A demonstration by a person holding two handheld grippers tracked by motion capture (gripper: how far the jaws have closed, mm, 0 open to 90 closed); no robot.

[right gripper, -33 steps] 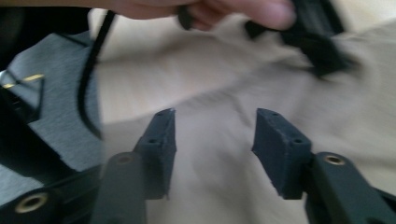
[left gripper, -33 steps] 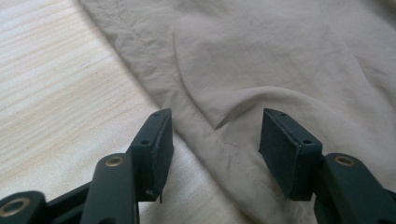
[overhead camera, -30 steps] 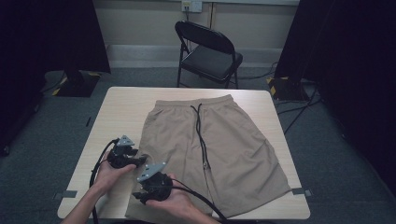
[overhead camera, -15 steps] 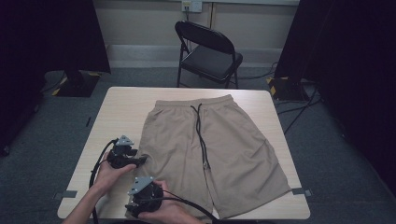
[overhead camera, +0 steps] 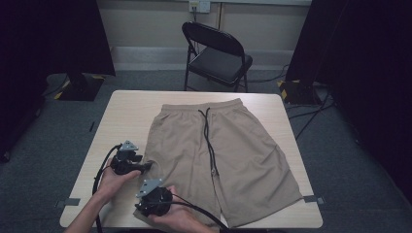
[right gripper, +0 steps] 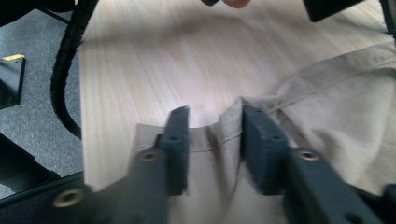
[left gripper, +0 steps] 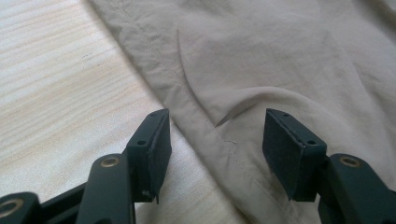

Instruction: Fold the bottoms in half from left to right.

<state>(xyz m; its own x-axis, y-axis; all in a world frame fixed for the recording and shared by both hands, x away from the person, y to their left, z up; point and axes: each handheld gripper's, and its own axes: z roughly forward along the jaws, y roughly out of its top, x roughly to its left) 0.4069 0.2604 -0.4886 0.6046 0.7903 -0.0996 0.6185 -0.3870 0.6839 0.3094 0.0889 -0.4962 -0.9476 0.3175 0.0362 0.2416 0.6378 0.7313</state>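
Note:
Khaki shorts (overhead camera: 228, 160) with a black drawstring (overhead camera: 209, 136) lie flat on the light wooden table (overhead camera: 131, 111). My left gripper (overhead camera: 145, 166) rests at the outer seam of the shorts' left leg. In the left gripper view it (left gripper: 215, 140) is open, with the seam (left gripper: 205, 126) running between its jaws and untouched by them. My right gripper (overhead camera: 145, 194) sits at that leg's hem corner near the table's front edge. Its jaws (right gripper: 215, 135) have just been closing. A raised fold of the hem (right gripper: 226, 126) stands between them, with a gap still left.
A black folding chair (overhead camera: 218, 53) stands beyond the table's far edge. Black cables (overhead camera: 99, 174) trail from both grippers over the front left of the table. Tape marks (overhead camera: 72, 201) sit at the near corners. Dark curtains flank the room.
The right gripper has shifted slightly toward the table's near edge and now sits over the hem corner. The left gripper has not moved.

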